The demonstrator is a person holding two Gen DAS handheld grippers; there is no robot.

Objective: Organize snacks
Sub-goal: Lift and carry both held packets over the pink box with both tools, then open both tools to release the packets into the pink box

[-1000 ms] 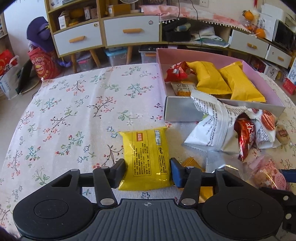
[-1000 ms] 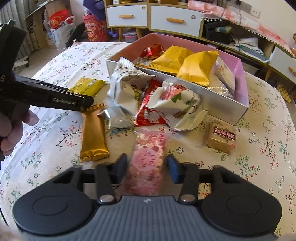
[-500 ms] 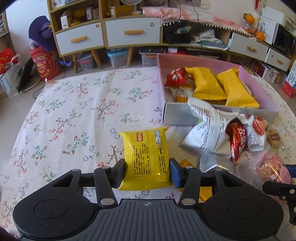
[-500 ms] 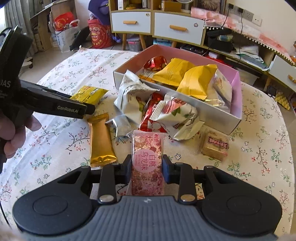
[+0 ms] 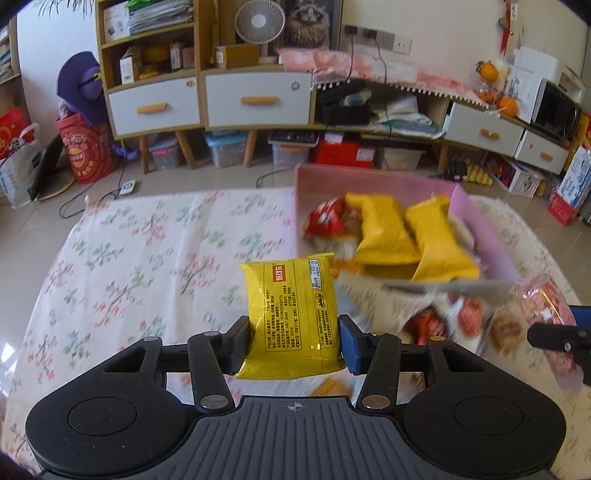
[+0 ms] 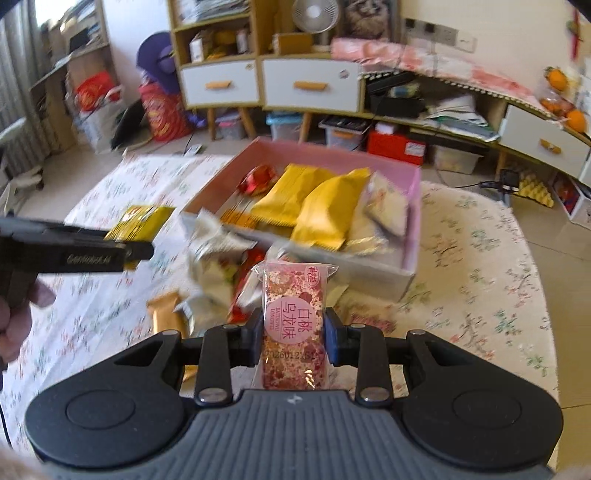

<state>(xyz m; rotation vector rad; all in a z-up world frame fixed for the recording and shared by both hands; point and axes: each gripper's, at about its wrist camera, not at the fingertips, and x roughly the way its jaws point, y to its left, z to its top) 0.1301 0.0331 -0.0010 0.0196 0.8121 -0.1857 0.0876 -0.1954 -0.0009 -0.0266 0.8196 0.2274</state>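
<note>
Floral tablecloth (image 5: 140, 258) covers table. White desk fan (image 5: 259, 27) atop drawer cabinet (image 5: 207, 99). Red bag (image 5: 86, 151) on floor. Oranges (image 5: 508, 105) on right shelf.

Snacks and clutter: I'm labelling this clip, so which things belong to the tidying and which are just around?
Job:
- yellow packet, in left hand-held gripper
- pink packet, in right hand-held gripper
- pink box
- gold bar

Around:
- fan
- oranges
</note>
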